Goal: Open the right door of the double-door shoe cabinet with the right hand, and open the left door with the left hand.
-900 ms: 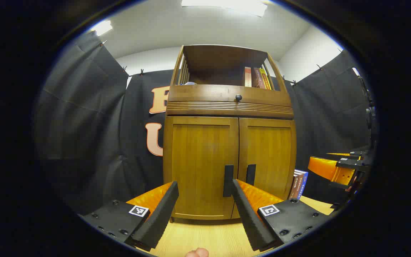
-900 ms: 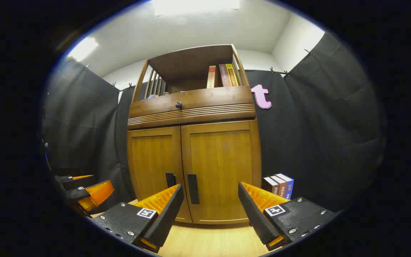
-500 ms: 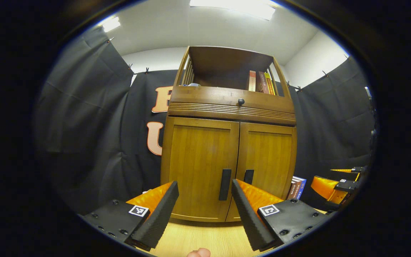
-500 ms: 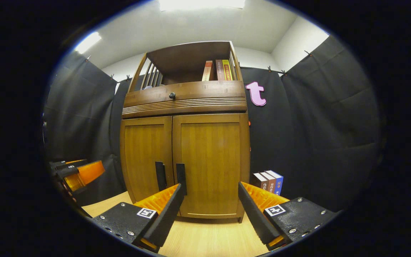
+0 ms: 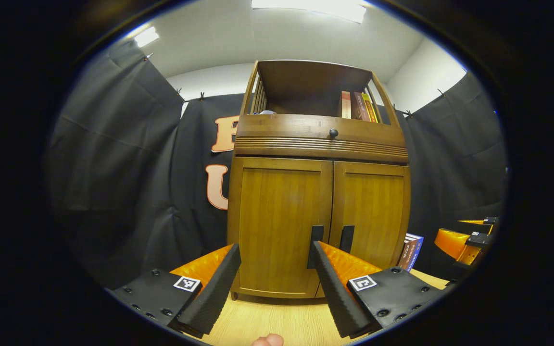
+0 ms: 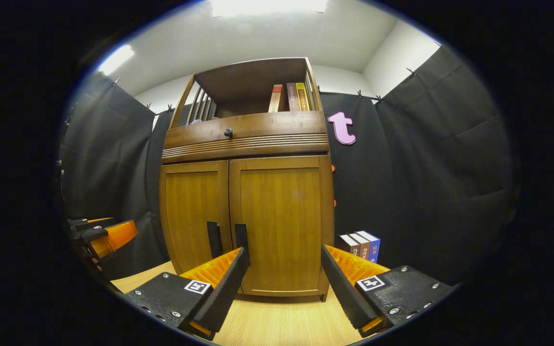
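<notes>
Right gripper (image 6: 282,276) is held spread before the closed right door (image 6: 282,226); its handle (image 6: 242,236), seemingly left of centre, should be straddled squarely.

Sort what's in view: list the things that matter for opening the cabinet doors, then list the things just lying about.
For the job:
- right door with its handle, shut
- left door with its handle, shut
- right gripper, open
- left gripper, open

Just lying about:
- books on the top shelf
- books standing beside the cabinet
- drawer knob
</notes>
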`<move>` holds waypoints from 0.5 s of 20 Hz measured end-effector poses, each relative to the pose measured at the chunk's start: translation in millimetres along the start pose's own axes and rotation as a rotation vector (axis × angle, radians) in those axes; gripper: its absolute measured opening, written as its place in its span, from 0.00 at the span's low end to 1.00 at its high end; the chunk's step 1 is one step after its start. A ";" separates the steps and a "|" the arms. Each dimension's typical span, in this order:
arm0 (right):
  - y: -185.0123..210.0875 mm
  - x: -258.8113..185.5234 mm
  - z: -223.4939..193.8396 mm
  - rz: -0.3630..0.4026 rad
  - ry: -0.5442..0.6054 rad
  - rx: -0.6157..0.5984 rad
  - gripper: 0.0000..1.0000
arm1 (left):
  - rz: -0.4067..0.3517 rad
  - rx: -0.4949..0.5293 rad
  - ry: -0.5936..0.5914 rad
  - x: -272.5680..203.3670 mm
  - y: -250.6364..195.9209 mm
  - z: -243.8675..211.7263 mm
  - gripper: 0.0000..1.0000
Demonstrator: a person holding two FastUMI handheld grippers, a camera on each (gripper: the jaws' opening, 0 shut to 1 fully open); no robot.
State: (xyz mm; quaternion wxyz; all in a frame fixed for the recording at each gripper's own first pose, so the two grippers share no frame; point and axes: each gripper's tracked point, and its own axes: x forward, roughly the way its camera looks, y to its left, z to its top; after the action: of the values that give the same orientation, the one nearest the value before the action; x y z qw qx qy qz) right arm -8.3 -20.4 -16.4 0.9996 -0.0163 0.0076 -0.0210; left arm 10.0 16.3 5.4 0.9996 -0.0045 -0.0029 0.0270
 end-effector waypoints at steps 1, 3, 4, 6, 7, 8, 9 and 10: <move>0.1 0.7 -1.0 0.001 0.003 -0.002 0.94 | 0.000 -0.002 0.001 -0.6 0.1 0.0 0.96; 2.3 2.0 -3.6 0.005 0.009 0.002 0.94 | 0.002 -0.003 0.001 -1.1 0.9 -0.5 0.96; 3.5 2.3 -3.5 0.007 0.010 0.006 0.94 | 0.003 -0.002 -0.001 -1.7 0.7 0.0 0.96; 6.0 2.7 -2.7 0.011 0.006 0.007 0.94 | 0.004 0.004 -0.004 -0.8 2.6 1.0 0.96; 6.9 3.3 -2.4 0.012 0.006 0.003 0.94 | 0.007 0.008 -0.004 -0.8 2.3 0.3 0.96; 7.2 3.4 -1.7 0.012 0.002 -0.001 0.94 | 0.008 0.009 -0.006 0.2 3.2 0.8 0.96; 7.4 3.6 -1.1 0.012 0.000 -0.005 0.95 | 0.008 0.009 -0.009 0.5 3.7 2.1 0.96; 7.4 4.0 -0.9 0.011 -0.001 -0.006 0.94 | 0.010 0.008 -0.012 -0.5 5.0 2.9 0.96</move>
State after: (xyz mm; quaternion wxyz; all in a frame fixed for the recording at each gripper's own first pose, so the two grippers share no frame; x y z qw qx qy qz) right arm -4.0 -13.3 -17.6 0.9997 -0.0193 0.0071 -0.0156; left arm 9.1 21.2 8.2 0.9994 -0.0006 -0.0086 0.0321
